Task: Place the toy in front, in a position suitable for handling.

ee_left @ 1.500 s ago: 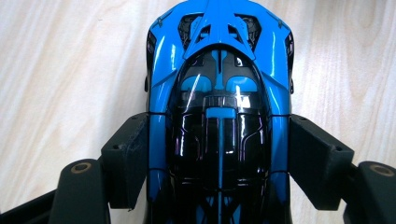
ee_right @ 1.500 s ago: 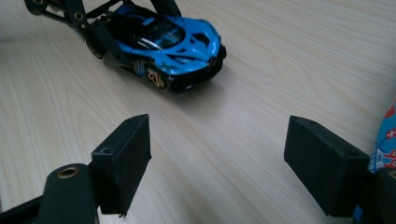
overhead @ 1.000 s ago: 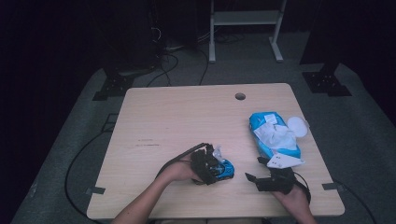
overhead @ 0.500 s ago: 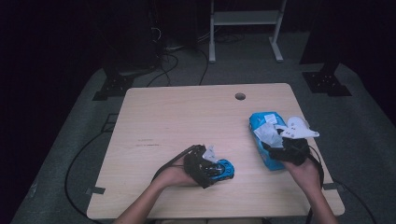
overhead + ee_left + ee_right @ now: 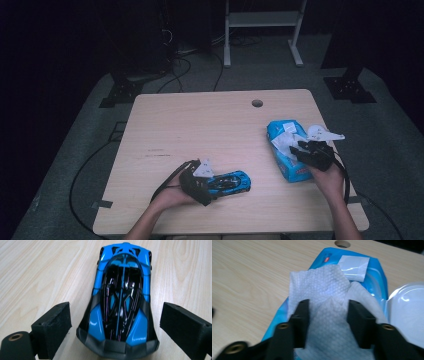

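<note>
A blue and black toy car (image 5: 235, 180) lies on the wooden table (image 5: 200, 125) near its front edge. My left gripper (image 5: 214, 186) is at the car's rear. Its jaws have just been opening and stand open either side of the car (image 5: 117, 302), clear of it. At the right lies a blue pack of wet wipes (image 5: 277, 129) with a white wipe (image 5: 319, 280) pulled up out of it. My right gripper (image 5: 328, 307) is over the pack (image 5: 329, 253). Its jaws have just been closing and straddle a fold of the wipe, still wide apart.
The pack's clear lid (image 5: 409, 302) hangs open on its right, and a white sticker (image 5: 353, 267) lies on its top. A cable hole (image 5: 257, 103) sits in the table's far side. Cables trail over the dark floor, and a white frame (image 5: 260, 20) stands behind.
My right hand moved from the table's front edge away from me onto the wipes pack, and its jaws narrowed around the wipe. My left gripper opened and drew back left off the car.
</note>
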